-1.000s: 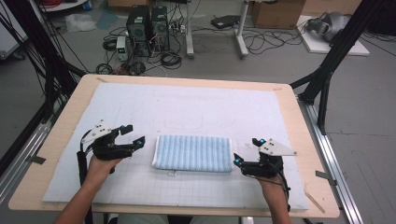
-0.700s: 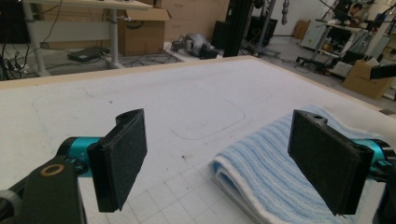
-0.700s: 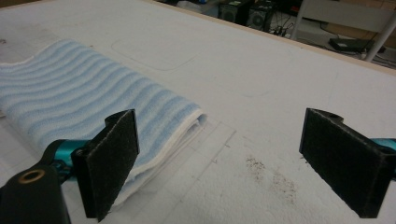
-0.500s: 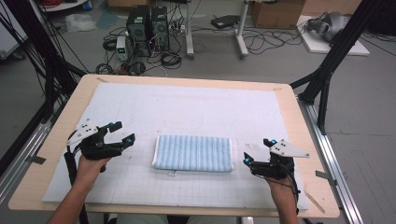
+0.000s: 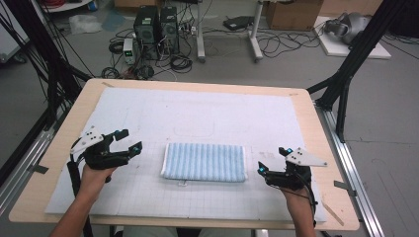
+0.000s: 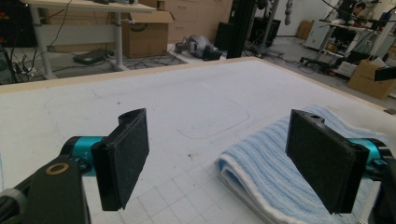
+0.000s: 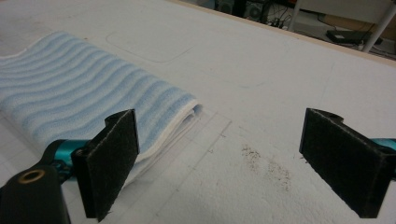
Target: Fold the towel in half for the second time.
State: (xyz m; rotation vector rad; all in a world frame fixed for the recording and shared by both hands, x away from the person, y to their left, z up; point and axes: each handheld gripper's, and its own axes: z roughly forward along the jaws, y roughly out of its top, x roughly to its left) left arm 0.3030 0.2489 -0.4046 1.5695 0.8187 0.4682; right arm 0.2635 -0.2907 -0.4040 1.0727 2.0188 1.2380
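Blue towel point(image 5: 204, 162) folded between grippers | left gripper point(image 5: 129, 140) released | right gripper point(image 5: 271, 160) released

Even, bright overhead light with soft shadows; the high view is grainy, and near jaws blur toward 6 o'clock

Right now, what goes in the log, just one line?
towel: folded, flat on mat | left tongs: open, beside towel | right tongs: open, beside towel

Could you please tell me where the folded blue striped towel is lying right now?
In the high view, the folded towel lies flat on the white mat, near the front edge, between the left tongs and the right tongs, touching neither.
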